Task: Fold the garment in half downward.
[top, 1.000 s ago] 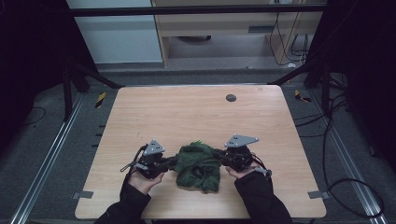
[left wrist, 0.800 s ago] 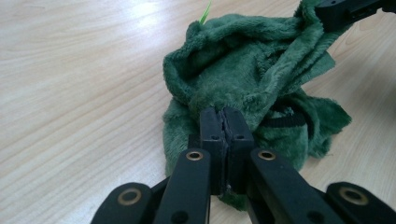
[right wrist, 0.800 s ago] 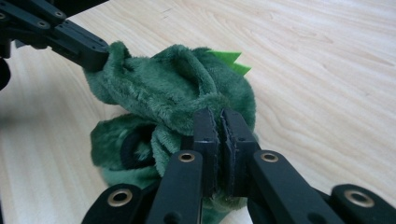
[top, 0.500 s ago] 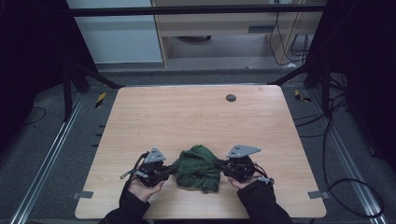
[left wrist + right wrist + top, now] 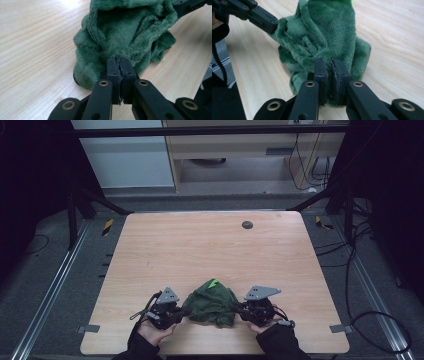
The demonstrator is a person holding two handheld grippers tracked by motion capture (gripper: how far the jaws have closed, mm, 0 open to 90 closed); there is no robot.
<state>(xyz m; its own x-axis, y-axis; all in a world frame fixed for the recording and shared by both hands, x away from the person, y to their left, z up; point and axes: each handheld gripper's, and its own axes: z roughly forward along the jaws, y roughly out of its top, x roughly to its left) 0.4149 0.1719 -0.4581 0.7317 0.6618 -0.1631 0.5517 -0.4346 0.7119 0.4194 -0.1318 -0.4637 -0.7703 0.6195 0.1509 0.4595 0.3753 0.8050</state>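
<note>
1. A crumpled dark green plush cloth [image 5: 212, 302] lies bunched on the pale wooden bench [image 5: 210, 245], close to the near edge and about midway between the bench's left and right sides.
2. The left gripper [image 5: 181, 311] sits at the cloth's left side, held in the person's left hand [image 5: 155, 330]; a grey three-cornered plate rides on top of it.
3. In the left gripper view, the left gripper [image 5: 119, 65] has its black jaws pressed almost together, pinching a fold of the green cloth [image 5: 125, 32] between the pads.
4. The right gripper [image 5: 241, 309] sits at the cloth's right side, held in the person's right hand [image 5: 270, 325], also with a grey plate on top.
5. In the right gripper view, the right gripper [image 5: 329, 65] grips a thicker fold of the cloth [image 5: 324, 32]; green pile fills the narrow gap between its pads. These jaws have just been opening a little, with the cloth between them.
6. Each gripper view shows the other gripper's black jaw tip at the far edge of the cloth, touching it.
7. A small bright green tag [image 5: 214, 283] shows at the cloth's far edge.
8. A small dark round disc [image 5: 247, 224] lies on the far part of the bench, well apart from the cloth.
9. The cloth's lower folds rest on the bench surface between the two grippers.
</note>
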